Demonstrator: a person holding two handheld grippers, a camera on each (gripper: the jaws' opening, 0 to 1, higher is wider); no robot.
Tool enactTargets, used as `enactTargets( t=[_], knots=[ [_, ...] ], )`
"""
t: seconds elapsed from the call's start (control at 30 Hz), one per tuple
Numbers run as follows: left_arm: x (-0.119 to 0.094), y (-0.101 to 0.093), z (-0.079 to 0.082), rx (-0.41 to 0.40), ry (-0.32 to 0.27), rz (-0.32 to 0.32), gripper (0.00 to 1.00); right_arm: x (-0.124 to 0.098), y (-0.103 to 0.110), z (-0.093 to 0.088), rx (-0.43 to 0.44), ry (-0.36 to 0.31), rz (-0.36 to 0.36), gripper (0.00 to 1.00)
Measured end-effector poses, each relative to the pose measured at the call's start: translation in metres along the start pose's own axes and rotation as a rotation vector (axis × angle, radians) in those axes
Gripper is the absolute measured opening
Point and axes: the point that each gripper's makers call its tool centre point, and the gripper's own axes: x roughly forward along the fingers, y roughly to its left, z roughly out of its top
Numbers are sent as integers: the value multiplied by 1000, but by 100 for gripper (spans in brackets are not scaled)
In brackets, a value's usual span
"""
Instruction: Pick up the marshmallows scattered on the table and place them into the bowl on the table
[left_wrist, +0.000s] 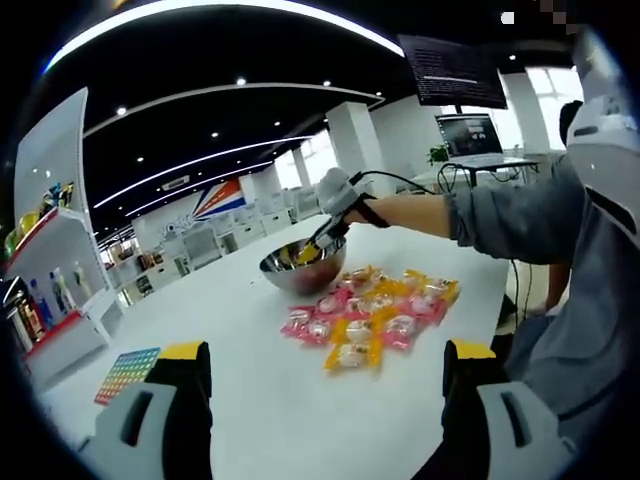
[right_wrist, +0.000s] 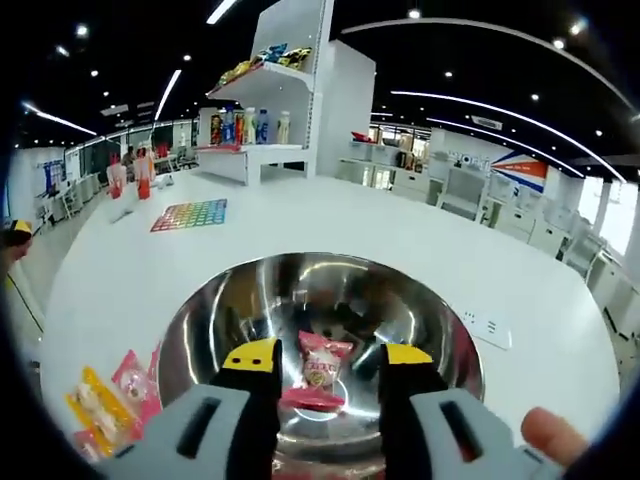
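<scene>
White table (left_wrist: 250, 400) in a showroom with shelves upper left. Steel bowl (left_wrist: 302, 265) mid-frame in left gripper view; wrapped marshmallows (left_wrist: 370, 315) piled just right of it. Left gripper (left_wrist: 325, 365) at frame bottom, jaws spread, nothing between them. Right gripper (right_wrist: 325, 365) over bowl (right_wrist: 200, 330), jaws apart; pink marshmallow packet (right_wrist: 322, 365) in the bowl between the tips, grip unclear. Colourful sheet (right_wrist: 190, 214) upper left.
</scene>
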Motion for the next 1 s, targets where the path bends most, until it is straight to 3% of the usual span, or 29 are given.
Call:
enactTargets(
  t=[0.1, 0.33, 0.5, 0.77, 0.87, 1.0],
  knots=[
    [1, -1, 0, 1, 2, -3, 96, -8, -3, 14, -17, -52, -15, 39],
    [1, -2, 1, 3, -1, -3, 96, -34, -6, 49, -13, -189, -9, 66],
    [2, -4, 3, 10, 0, -7, 96, -63, -5, 67, -77, -268, -59, 85],
    [3, -6, 3, 16, 4, -16, 96, -141, 14, 95, -92, -459, -60, 97],
    [6, -6, 4, 20, 7, -21, 96, -173, 24, 105, -103, -525, -45, 97],
    [9, -6, 11, 17, -20, -31, 96, -215, 35, 106, -112, -566, -44, 97]
  ],
)
